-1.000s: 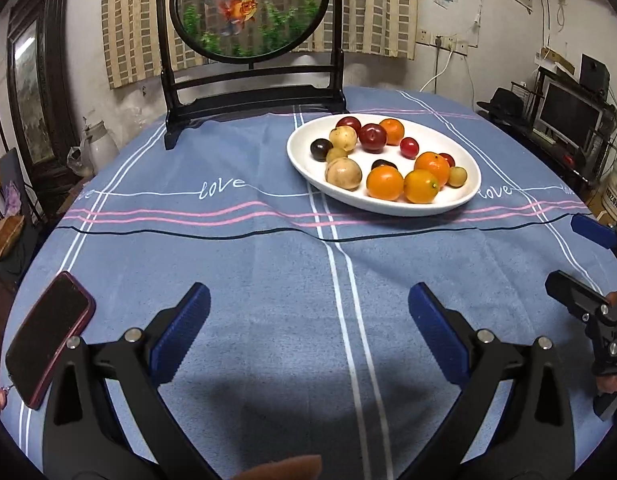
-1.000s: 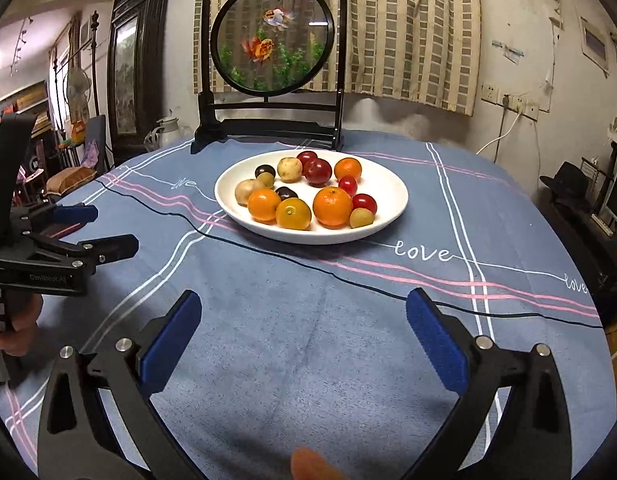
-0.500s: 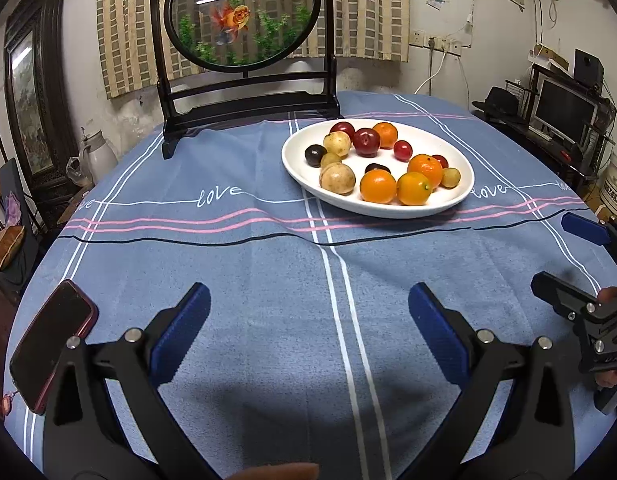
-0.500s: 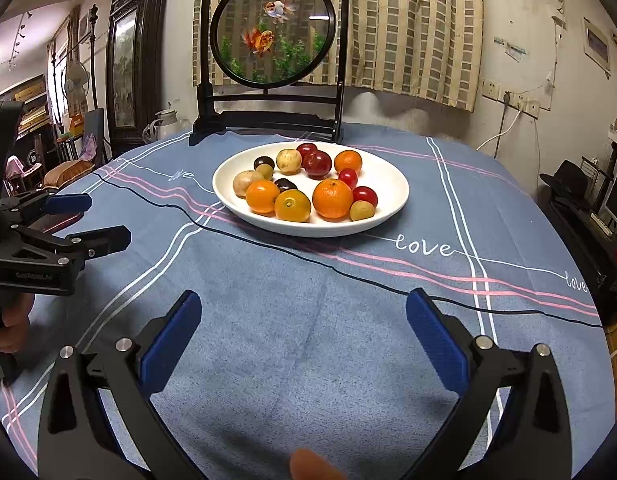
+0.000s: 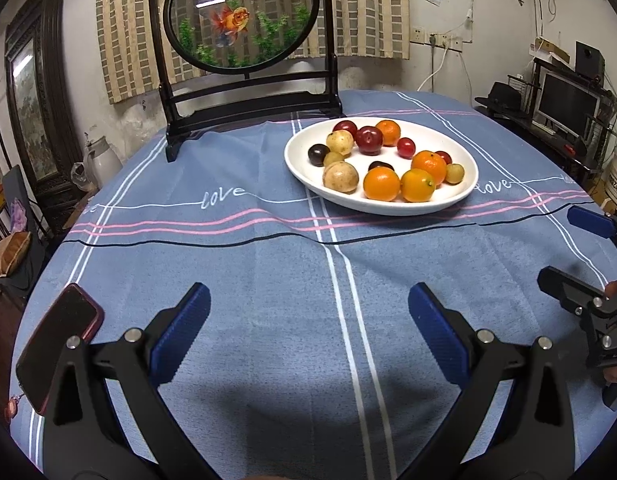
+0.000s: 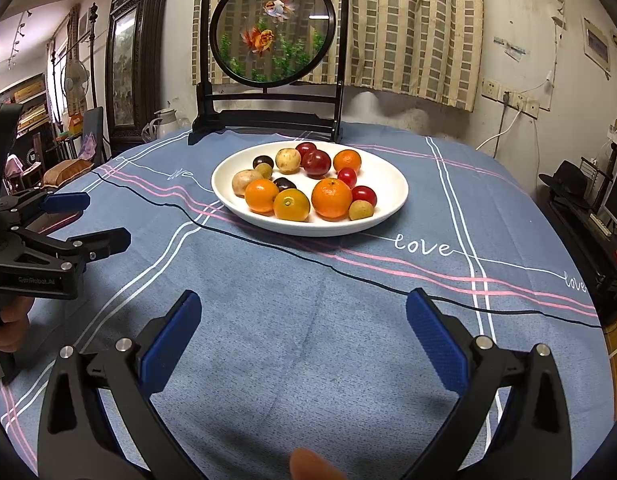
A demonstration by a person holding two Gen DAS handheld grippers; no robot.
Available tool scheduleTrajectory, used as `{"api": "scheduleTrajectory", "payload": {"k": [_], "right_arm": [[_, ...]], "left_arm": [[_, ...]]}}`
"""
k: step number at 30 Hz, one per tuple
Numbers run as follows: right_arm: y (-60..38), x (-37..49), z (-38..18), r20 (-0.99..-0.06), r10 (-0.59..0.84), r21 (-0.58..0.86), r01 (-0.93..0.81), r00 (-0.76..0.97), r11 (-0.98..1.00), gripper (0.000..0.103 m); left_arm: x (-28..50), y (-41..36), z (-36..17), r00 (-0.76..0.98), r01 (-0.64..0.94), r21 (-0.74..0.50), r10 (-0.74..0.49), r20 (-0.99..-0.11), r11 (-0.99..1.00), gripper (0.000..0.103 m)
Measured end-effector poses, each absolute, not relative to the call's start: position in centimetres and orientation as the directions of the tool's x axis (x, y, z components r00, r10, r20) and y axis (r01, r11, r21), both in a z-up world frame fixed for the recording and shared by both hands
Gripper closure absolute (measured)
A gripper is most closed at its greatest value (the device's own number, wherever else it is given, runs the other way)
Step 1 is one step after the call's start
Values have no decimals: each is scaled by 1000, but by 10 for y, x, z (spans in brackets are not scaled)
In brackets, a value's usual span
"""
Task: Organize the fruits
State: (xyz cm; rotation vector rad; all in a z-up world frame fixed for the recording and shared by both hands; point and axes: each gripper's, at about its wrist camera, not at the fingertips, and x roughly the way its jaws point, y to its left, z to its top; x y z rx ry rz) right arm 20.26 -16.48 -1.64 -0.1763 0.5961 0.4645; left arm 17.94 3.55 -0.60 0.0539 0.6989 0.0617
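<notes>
Fruit (image 5: 382, 183) lies piled on a white oval plate (image 5: 304, 166) at the far centre of the round table, on a blue striped tablecloth (image 5: 268, 280). The left gripper (image 5: 308, 330) and right gripper (image 6: 304, 326) hover over the near part of the cloth, each with jaws spread apart and holding nothing. Bare cloth lies between grippers and plate. A phone (image 5: 56, 344) lies at the near left table edge. A goldfish screen (image 5: 244, 12) stands at the far edge, just behind the plate.
</notes>
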Motion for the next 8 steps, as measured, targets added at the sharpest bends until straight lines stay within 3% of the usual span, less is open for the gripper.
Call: {"api": "scheduleTrajectory", "payload": {"k": [8], "right_arm": [[-165,203,-16,-579,367,-29,-468,728,883,1]], "left_arm": [[179,35,-5,768,-37,73,75,-636,997,2]]}}
